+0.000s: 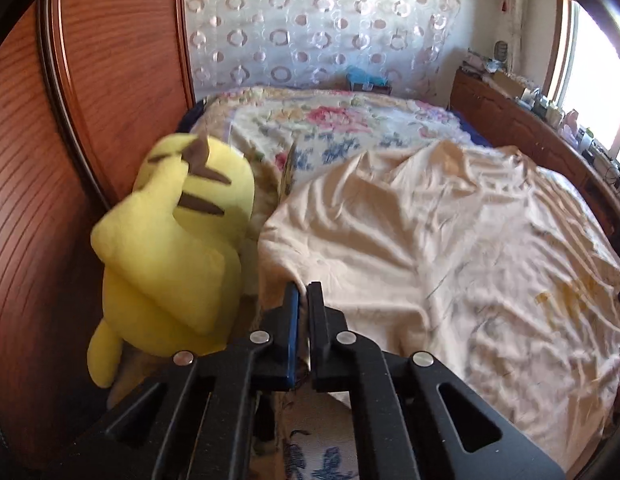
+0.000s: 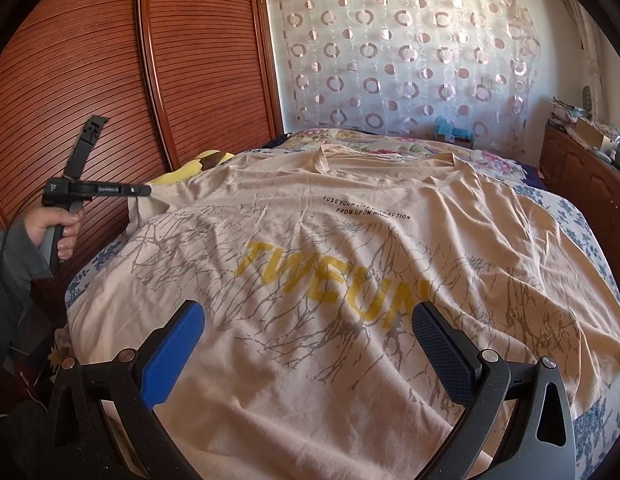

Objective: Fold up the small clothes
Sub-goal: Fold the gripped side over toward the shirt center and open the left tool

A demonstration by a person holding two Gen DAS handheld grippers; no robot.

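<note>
Right gripper (image 2: 307,326) fills the bottom of the right wrist view, blue pads (image 2: 173,354) spread wide, released, nothing between them, hovering over the lower hem area of the t-shirt (image 2: 350,280). T-shirt is beige, laid flat and wrinkled across the bed (image 2: 582,240), yellow lettering mid-frame, small black text line above it, grey crack-pattern print around. Left gripper (image 1: 303,292) at bottom centre of the left wrist view: jaws clenched on the shirt's edge fabric, a fold pinched between the fingers. In the right wrist view the same gripper sits at mid-left, held by a hand (image 2: 55,232) in a grey sleeve, tip at the shirt's sleeve. Yellow plush toy (image 1: 169,248) just beside that edge, left of frame, against the wooden wardrobe doors (image 1: 49,200). Floral bedspread (image 1: 310,128) past the shirt, upper centre. Farthest: ring-pattern curtain (image 2: 410,60) at top, cluttered wooden sideboard (image 1: 530,128) upper right.
</note>
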